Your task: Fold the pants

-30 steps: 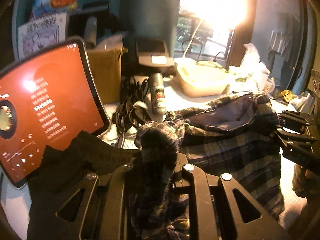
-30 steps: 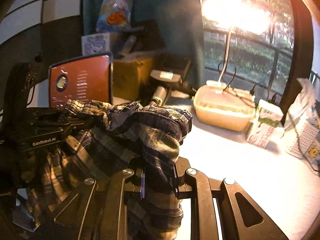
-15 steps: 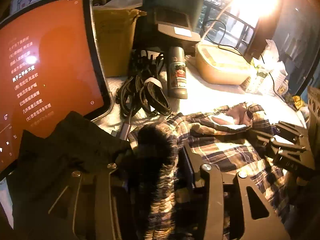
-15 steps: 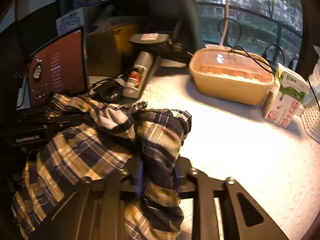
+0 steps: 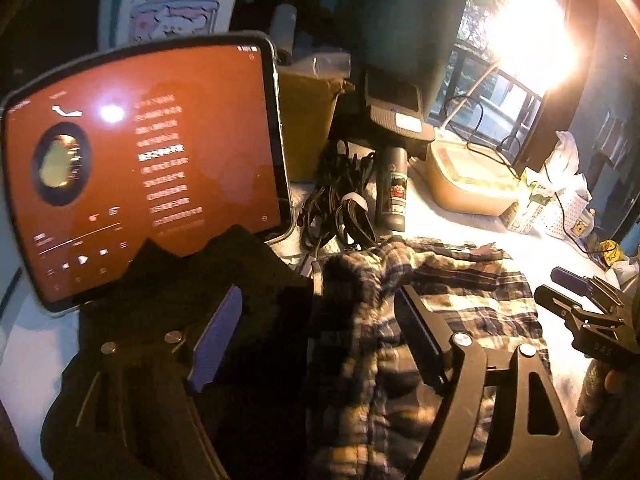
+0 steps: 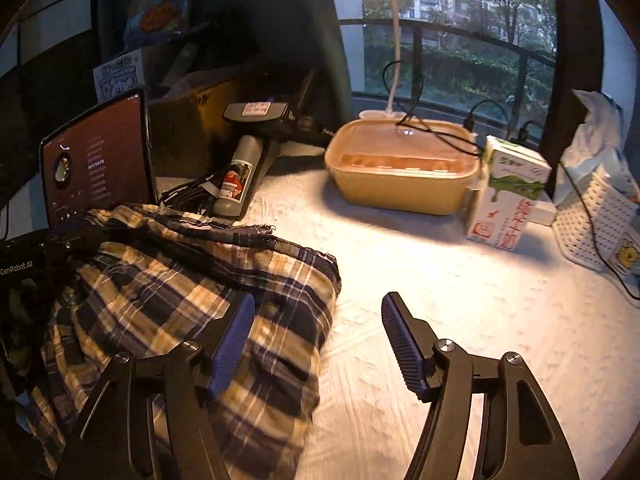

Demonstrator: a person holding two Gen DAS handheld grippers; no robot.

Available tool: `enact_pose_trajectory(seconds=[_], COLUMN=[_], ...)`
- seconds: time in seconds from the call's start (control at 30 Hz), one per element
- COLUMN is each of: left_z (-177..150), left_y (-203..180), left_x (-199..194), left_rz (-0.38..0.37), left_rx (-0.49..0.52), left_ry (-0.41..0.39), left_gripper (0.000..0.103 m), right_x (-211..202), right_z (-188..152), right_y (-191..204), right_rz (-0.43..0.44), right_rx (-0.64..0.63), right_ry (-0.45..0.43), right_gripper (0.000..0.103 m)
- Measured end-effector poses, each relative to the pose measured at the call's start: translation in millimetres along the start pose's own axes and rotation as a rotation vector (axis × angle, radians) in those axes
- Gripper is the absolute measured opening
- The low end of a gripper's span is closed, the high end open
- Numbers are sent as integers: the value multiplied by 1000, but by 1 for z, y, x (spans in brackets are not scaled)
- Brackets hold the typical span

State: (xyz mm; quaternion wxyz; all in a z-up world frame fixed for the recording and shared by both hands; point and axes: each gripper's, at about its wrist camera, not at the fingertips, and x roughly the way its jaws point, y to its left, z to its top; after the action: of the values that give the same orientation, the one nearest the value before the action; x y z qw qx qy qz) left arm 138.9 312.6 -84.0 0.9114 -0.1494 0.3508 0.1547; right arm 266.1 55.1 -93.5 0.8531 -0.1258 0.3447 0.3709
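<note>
From my remote station I saw both of my grippers spread wide over a white textured tabletop (image 6: 460, 300). The left gripper (image 5: 316, 340) had its fingers well apart, with nothing clamped between them; a ridge of the plaid pants (image 5: 440, 312) rose in the gap, and I could not tell whether either pad touched the cloth. A dark garment (image 5: 180, 320) lay bunched under the left finger, just in front of a tablet (image 5: 140, 160) that stood upright and showed an orange screen with lines of text. The right gripper (image 6: 316, 340) was also spread open and held nothing; its left finger hung over the edge of the pants (image 6: 180, 300), while its right finger was over bare tabletop. The pants lay flat in a loose folded heap on the left part of the table, blue and tan checks, with a rumpled edge facing the back. Behind them sat a tangle of black cables (image 5: 340, 208) and a gray spray can (image 6: 236, 180) lying on its side. Further right stood a tan lidded container (image 6: 404, 168), with a green and white milk carton (image 6: 508, 196) just beside it, and a white perforated basket (image 6: 592, 220) near the right edge. A bright lamp glare filled the top of both views.
</note>
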Motion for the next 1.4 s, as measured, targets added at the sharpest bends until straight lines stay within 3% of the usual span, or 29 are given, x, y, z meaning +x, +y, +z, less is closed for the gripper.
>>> enact_pose_trajectory(seconds=[0.5, 0.87, 1.4], left_z=[-23, -49, -85], left_y=[-46, -84, -162], left_x=[-72, -111, -178], left_rz=[-57, -105, -154], left_rx=[64, 110, 263], left_ry=[-100, -130, -290], left_gripper=[79, 80, 83], right_x=[-85, -145, -252], right_z=[-34, -58, -101], right_y=[-6, -12, -24], right_rz=[-60, -106, -234], right_rx=[21, 32, 50], right_ry=[-76, -146, -273], right_gripper=[73, 75, 79])
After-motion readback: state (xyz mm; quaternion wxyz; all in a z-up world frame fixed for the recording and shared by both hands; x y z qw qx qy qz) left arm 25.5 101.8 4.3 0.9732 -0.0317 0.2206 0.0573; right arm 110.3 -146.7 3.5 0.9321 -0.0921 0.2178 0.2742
